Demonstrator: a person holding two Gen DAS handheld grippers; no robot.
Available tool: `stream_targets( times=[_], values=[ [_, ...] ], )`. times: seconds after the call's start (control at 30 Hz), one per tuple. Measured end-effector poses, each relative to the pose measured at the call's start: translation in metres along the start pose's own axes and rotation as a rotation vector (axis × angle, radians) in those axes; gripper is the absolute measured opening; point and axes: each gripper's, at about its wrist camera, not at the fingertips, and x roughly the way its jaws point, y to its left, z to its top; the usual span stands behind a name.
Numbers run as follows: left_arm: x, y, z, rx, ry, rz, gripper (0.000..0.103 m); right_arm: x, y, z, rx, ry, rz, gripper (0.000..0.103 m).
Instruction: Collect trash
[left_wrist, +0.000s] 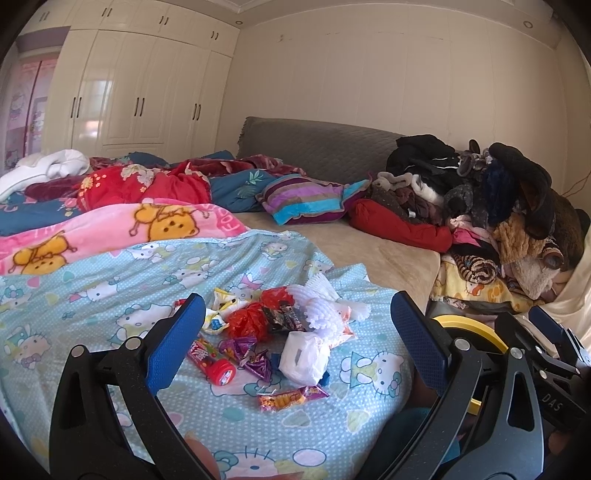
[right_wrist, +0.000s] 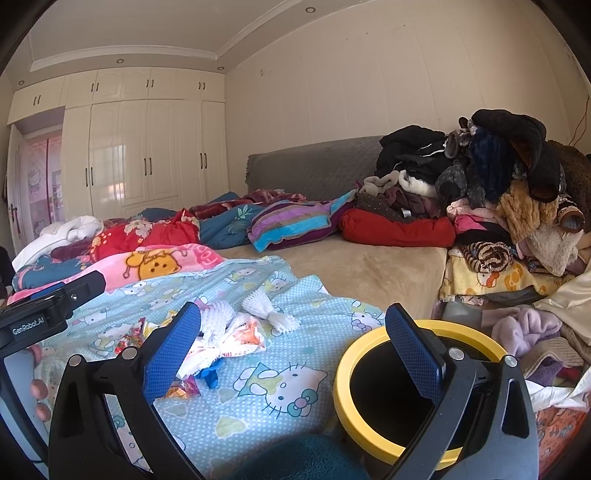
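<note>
- While both grippers hover above it, the bed (left_wrist: 388, 258) fills most of each view, its tan sheet bare toward the grey headboard (left_wrist: 317, 147).
- Behind the bed, a cream wardrobe (left_wrist: 147, 92) with dark handles covers the far wall.
- On the right side of the bed a tall heap of clothes (left_wrist: 498, 206) is stacked, dark garments on top and a red bundle at its foot.
- Rumpled blankets lie on the left: a pink cartoon-bear blanket (left_wrist: 110, 229), a red flowered quilt (left_wrist: 140, 184), and a striped pillow (left_wrist: 306, 199) nearer the headboard.
- A light blue cat-print sheet (left_wrist: 110, 288) spreads across the near part of the bed and carries the litter.
- At the bed's near right corner stands a bin with a yellow rim (right_wrist: 369, 343) and a dark inside, just beside the blue sheet.
- The left gripper (left_wrist: 295, 339) has its blue-padded jaws spread wide, holding nothing; the trash pile sits between them in the left wrist view.
- The right gripper (right_wrist: 291, 347) is likewise spread wide and empty, its right finger in front of the bin's opening.
- The trash pile (left_wrist: 280, 332) lies on the blue sheet, well apart from the clothes: white foam netting (left_wrist: 325, 302), a crumpled white wrapper (left_wrist: 304, 356), red plastic scraps (left_wrist: 247, 321), a red candy tube (left_wrist: 212, 363) lying on its side, purple foil wrappers (left_wrist: 251, 358), and an orange snack packet (left_wrist: 291, 397) nearest the camera.
</note>
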Motion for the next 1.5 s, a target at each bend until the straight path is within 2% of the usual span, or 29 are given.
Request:
stream_targets(
  times=[0.2,0.7,0.83,0.97,1.23,1.5],
  values=[
    [0.003,0.021,0.001,-0.033,0.001,0.029,0.092,0.011,0.008,-0.001,-0.002,0.032,0.046,0.097],
    [0.011,0.099,0.008,-0.14,-0.006,0.197,0.092,0.059,0.066,0.011,-0.091,0.129,0.227,0.097],
    [0.017,0.118,0.008,-0.163,0.013,0.23,0.092,0.076,0.083,0.014,-0.13,0.158,0.282,0.097],
    [0.026,0.135,0.007,-0.184,0.036,0.255,0.092,0.098,0.092,0.018,-0.157,0.203,0.292,0.097],
    [0.06,0.149,-0.005,-0.203,0.129,0.262,0.092,0.15,0.093,0.015,-0.172,0.324,0.282,0.096],
    [0.1,0.14,-0.029,-0.206,0.246,0.196,0.092,0.194,0.089,0.0,-0.133,0.46,0.296,0.081]
  ],
)
